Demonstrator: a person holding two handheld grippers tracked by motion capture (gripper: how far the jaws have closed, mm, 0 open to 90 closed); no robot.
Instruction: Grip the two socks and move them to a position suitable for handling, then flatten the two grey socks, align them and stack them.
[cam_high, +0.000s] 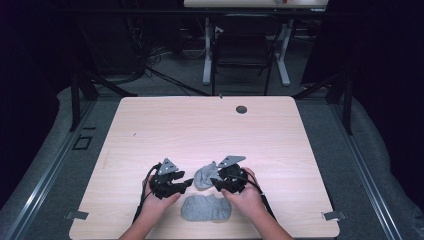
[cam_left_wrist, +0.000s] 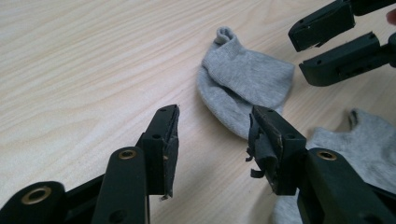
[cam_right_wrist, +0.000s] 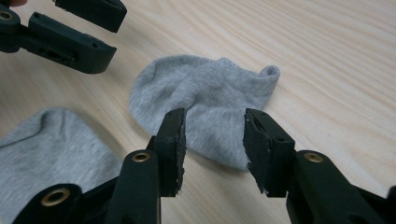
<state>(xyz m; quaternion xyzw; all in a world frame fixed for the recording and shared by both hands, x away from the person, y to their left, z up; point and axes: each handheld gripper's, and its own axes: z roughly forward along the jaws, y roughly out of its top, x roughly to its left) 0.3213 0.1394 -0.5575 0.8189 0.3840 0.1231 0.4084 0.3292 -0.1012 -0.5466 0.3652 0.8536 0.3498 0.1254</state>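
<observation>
Two small grey socks lie on the pale wood table (cam_high: 200, 130). One sock (cam_high: 203, 175) (cam_left_wrist: 247, 79) (cam_right_wrist: 205, 88) is folded over and lies flat between the two grippers. The second sock (cam_high: 206, 208) (cam_left_wrist: 359, 144) (cam_right_wrist: 51, 149) lies nearer the front edge. My left gripper (cam_high: 188, 182) (cam_left_wrist: 215, 140) is open just left of the folded sock, its jaws low over the wood. My right gripper (cam_high: 215, 181) (cam_right_wrist: 214, 140) is open, its jaws standing over the folded sock's near edge. Neither gripper holds anything.
A dark round hole (cam_high: 241, 109) sits at the table's far middle. Metal clips mark the front corners (cam_high: 76, 215) (cam_high: 334, 215). Beyond the far edge stand a chair (cam_high: 242, 50) and white desk legs (cam_high: 284, 55).
</observation>
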